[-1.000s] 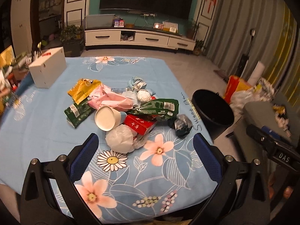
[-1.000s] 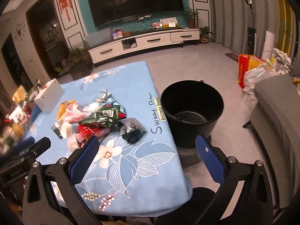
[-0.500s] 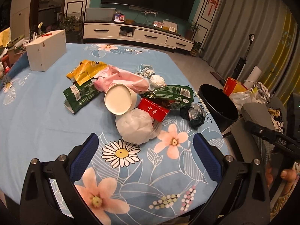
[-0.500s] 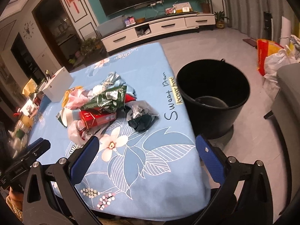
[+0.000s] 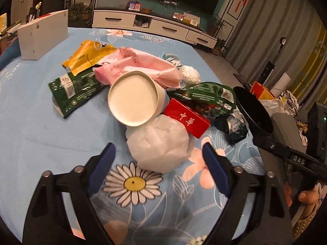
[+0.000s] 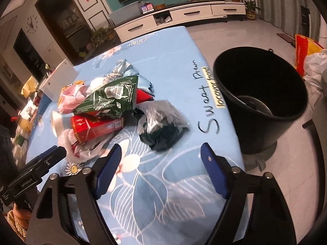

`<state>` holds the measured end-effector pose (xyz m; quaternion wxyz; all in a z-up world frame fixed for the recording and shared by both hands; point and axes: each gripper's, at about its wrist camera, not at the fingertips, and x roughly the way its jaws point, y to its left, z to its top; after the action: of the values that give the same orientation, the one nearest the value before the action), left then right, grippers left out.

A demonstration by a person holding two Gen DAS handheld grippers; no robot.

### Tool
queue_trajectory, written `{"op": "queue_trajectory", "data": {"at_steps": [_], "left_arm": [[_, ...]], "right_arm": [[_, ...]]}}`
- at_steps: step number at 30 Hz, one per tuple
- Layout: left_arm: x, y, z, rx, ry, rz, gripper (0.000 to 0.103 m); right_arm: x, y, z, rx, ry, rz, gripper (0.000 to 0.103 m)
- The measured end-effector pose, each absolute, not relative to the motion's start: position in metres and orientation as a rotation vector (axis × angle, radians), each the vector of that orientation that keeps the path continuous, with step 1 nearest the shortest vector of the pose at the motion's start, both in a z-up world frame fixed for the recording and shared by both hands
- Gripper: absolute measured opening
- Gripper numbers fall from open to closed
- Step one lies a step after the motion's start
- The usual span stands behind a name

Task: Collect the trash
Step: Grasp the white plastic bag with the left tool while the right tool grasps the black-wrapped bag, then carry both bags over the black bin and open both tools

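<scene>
Left wrist view: I'm hovering my left gripper [image 5: 158, 157], jaws wide, around the crumpled white plastic bag [image 5: 158, 145].
My right gripper [image 6: 159, 157] is gaping wide near the black bucket [image 6: 259, 102].

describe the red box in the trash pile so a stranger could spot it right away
On the blue floral tablecloth, find the trash pile beside the black bucket. The red box lies between the paper cup and the dark crumpled bag; it is the only rigid red carton.
</scene>
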<state>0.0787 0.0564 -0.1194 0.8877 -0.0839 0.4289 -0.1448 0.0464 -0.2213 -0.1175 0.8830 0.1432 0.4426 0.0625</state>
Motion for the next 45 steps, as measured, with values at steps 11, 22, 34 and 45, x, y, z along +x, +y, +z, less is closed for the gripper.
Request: {"op": "queue_trajectory", "data": {"at_steps": [11,22,34,45], "left_arm": [[0.094,0.047,-0.136,-0.172,0.944,-0.33,0.033],[0.062,0.059,-0.102,-0.188,0.943,-0.405,0.024],[0.027,0.045,-0.044,-0.16,0.794,-0.464,0.024],[0.044,-0.015,-0.029,-0.084,0.755,-0.544,0.024]], "right_arm": [[0.088,-0.213,-0.134,0.251,0.941,0.14,0.057],[0.061,-0.217,-0.114,0.27,0.916,0.174,0.036],[0.012,-0.233,-0.083,0.313,0.843,0.172,0.036],[-0.005,-0.281,-0.083,0.404,0.782,0.08,0.036]]}}
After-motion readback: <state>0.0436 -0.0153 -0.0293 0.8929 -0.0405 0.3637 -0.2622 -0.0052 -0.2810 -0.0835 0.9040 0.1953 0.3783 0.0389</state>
